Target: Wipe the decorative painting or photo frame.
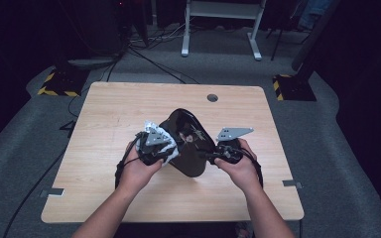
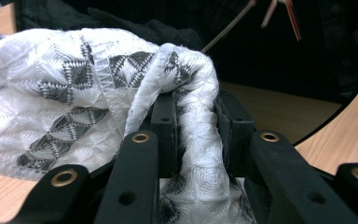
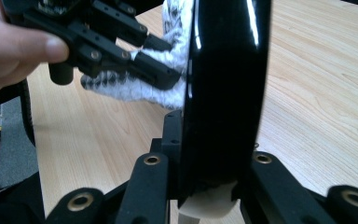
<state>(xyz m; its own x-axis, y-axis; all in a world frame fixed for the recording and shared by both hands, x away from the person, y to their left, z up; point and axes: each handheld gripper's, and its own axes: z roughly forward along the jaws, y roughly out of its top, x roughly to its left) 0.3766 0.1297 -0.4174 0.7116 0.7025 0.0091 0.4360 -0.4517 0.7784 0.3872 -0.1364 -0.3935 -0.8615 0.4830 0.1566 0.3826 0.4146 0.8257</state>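
The right gripper (image 1: pixel 209 156) clamps the rim of the glossy black plate (image 1: pixel 188 141), holding it on edge above the table (image 1: pixel 104 114). Just beyond, the left gripper (image 1: pixel 167 152) pinches a white patterned cloth (image 2: pixel 74 88) against the plate's face. Wiping looks underway; next, the cloth should probably sweep across the face while the plate is held steady.

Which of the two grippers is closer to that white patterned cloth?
Left. The left gripper has the white patterned cloth pinched between its jaws, pressing it against the glossy black object. The right gripper clamps that object's opposite edge, apart from the cloth.
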